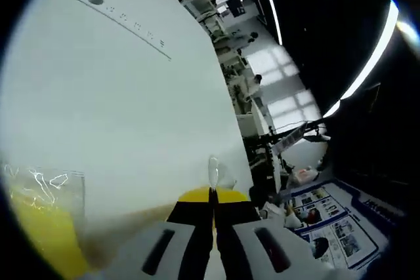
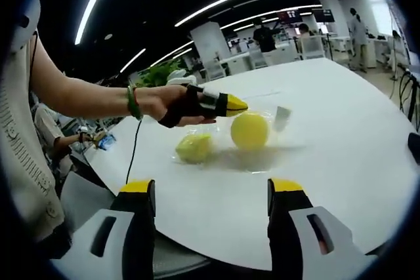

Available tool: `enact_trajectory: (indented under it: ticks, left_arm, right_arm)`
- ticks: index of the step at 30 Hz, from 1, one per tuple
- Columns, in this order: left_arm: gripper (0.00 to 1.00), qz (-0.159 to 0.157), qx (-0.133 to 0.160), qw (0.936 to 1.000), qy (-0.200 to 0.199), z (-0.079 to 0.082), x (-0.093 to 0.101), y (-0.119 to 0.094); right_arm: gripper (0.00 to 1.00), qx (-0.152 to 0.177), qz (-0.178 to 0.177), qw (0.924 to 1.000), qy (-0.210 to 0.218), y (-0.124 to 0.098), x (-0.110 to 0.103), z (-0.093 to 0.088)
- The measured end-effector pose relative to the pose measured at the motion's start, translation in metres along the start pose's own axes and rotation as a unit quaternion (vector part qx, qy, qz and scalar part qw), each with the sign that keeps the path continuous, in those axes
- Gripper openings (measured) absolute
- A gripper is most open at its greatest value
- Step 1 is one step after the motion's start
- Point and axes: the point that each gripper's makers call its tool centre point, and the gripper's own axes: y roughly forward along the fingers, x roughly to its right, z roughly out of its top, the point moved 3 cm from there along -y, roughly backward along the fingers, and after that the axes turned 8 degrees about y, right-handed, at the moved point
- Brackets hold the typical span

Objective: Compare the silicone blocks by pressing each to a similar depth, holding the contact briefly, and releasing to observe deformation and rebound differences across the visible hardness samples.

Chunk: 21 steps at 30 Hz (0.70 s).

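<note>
Silicone samples: two round yellow silicone pieces, one larger (image 2: pixel 250 129), one smaller (image 2: pixel 193 147), lay in clear wrap on the white table (image 2: pixel 341 136).
Handling: probably soft, light, wrap-slick; press from above.
Left tool (image 2: pixel 230 105): clenched, at the larger piece.
Right tool (image 2: pixel 211 191): released, well short.
Left gripper view: clear film (image 1: pixel 216 172) at the tips.

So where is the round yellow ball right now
In the right gripper view, the round yellow ball sits on the white table, right of a second yellow piece, just below the left hand-held gripper.
</note>
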Motion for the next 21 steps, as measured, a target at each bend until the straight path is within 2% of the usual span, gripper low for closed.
enact_trajectory:
  ticks: [2,5,8,10,11,12,13,18,21]
  left_arm:
    - [0.0,-0.003,-0.004,0.9994,0.035,-0.001,0.005,-0.003]
    - [0.0,-0.012,-0.009,0.9945,0.103,-0.003,0.02,-0.009]
    - [0.0,-0.024,-0.018,0.9856,0.166,-0.007,0.038,-0.016]
    - [0.0,-0.03,-0.02,0.9812,0.19,-0.009,0.047,-0.019]
    - [0.0,-0.03,-0.021,0.9755,0.217,-0.01,0.052,-0.022]
    - [0.0,-0.028,-0.023,0.973,0.228,-0.01,0.055,-0.025]
    - [0.0,-0.028,-0.028,0.9736,0.225,-0.012,0.06,-0.028]
    - [0.0,-0.044,-0.015,0.9648,0.259,-0.009,0.076,-0.046]
    - [0.0,-0.046,-0.012,0.9498,0.309,-0.007,0.088,-0.058]
  right_arm:
    - [0.64,0.002,-0.001,1.0,-0.003,-0.003,-0.001,0.0]
    - [0.64,0.005,-0.002,1.0,-0.006,-0.007,-0.003,0.0]
    - [0.64,0.008,-0.003,0.9999,-0.01,-0.01,-0.004,0.001]
    - [0.64,0.009,-0.003,0.9999,-0.013,-0.011,-0.006,0.001]
    - [0.64,0.01,-0.003,0.9998,-0.015,-0.012,-0.007,0.002]
    - [0.64,0.012,-0.002,0.9998,-0.015,-0.013,-0.007,0.003]
    - [0.64,0.014,-0.001,0.9998,-0.016,-0.014,-0.008,0.003]
    - [0.65,0.013,0.003,0.9995,-0.027,-0.016,-0.013,0.006]
    - [0.66,0.014,0.007,0.9991,-0.04,-0.017,-0.016,0.012]
